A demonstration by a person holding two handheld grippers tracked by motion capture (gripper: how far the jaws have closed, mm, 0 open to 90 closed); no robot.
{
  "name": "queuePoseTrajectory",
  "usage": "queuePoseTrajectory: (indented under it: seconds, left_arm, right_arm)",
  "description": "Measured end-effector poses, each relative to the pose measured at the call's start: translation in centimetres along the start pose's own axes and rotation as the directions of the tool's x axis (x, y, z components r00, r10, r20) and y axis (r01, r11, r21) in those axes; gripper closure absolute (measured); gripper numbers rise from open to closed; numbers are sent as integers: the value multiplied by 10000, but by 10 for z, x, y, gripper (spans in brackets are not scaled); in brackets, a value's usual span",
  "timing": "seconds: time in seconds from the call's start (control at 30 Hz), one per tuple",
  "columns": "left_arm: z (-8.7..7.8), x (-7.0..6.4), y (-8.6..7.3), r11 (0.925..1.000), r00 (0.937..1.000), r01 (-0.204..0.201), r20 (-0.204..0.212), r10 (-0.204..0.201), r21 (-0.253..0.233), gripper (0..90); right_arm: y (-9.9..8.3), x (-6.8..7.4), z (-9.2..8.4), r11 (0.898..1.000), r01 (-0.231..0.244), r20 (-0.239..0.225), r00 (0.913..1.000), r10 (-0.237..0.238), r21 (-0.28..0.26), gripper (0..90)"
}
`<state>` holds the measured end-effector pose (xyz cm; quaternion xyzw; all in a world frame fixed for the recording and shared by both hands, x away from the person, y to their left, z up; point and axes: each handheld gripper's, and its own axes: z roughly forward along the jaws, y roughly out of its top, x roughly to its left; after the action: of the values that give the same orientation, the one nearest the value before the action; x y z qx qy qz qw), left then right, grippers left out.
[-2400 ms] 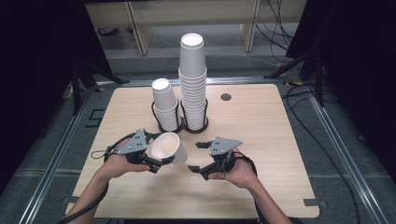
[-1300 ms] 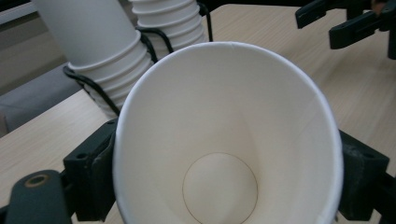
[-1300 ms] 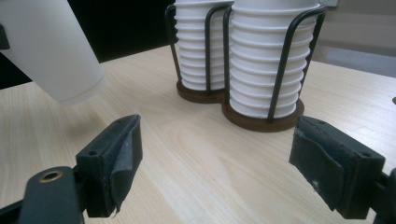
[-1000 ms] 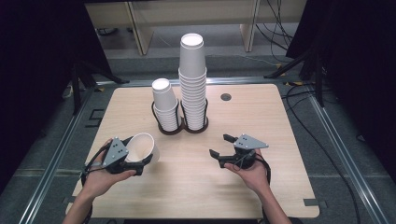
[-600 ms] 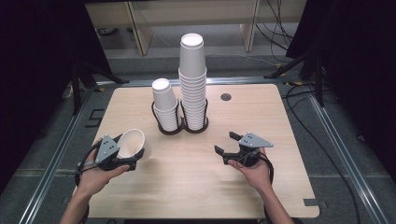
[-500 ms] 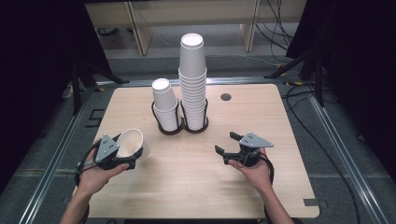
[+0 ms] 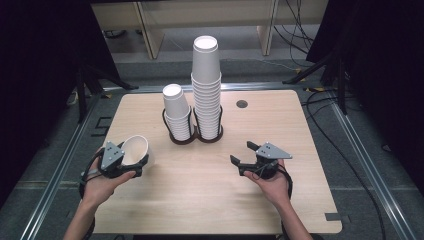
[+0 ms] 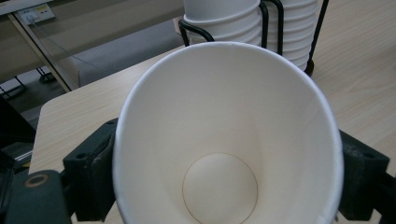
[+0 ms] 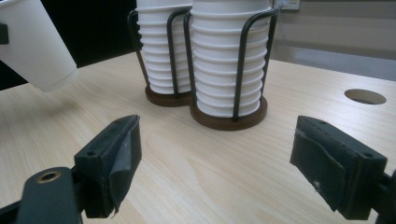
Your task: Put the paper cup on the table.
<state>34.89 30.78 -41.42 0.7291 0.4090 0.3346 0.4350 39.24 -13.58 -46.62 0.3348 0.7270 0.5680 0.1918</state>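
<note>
The left gripper (image 7: 131,167) pinches a single paper cup (image 7: 136,150) across its wall, one jaw on each side, above the left part of the tabletop (image 7: 200,195) and nearer its front edge than its back. The cup tilts, mouth turned up and back toward the person, its base pointing out over the wood; from the right gripper view it looks to hang clear of the surface rather than rest on it.

Toward the back edge, about mid-width, stand two wire holders joined side by side: the short stack (image 7: 177,112) on the left, the tall stack (image 7: 206,87) on the right, both apart from the held cup.

The right gripper (image 7: 243,159) rests low over the right part of the tabletop, jaws spread wide with nothing between them.

The step in hand looks like setting this cup down on the free wood at the left. To do it well, I would bring the cup upright first so the base meets the surface flat, lower it until it stands, and only then ease the jaws apart. Thin paper walls dent under pressure, so the pinch should stay light, and the jaws should draw away sideways without nudging the rim.
</note>
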Motion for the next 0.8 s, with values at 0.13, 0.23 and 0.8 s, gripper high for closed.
queuePoseTrajectory:
  seconds: [0.13,0.23,0.8]
  left_arm:
    - [3,1,1,9999,9996,-137,-240,140,98,132]
    - [6,3,2,9999,9996,-3,-289,6,107,132]
    - [19,25,-2,9964,9925,594,-1106,-523,613,130]
  right_arm:
    - [-1,-2,0,9999,14,100,9999,-13,-125,168]
    - [-1,-4,0,9994,202,215,9996,-196,-286,171]
    - [-2,-5,-1,9998,136,397,9991,-130,-166,179]
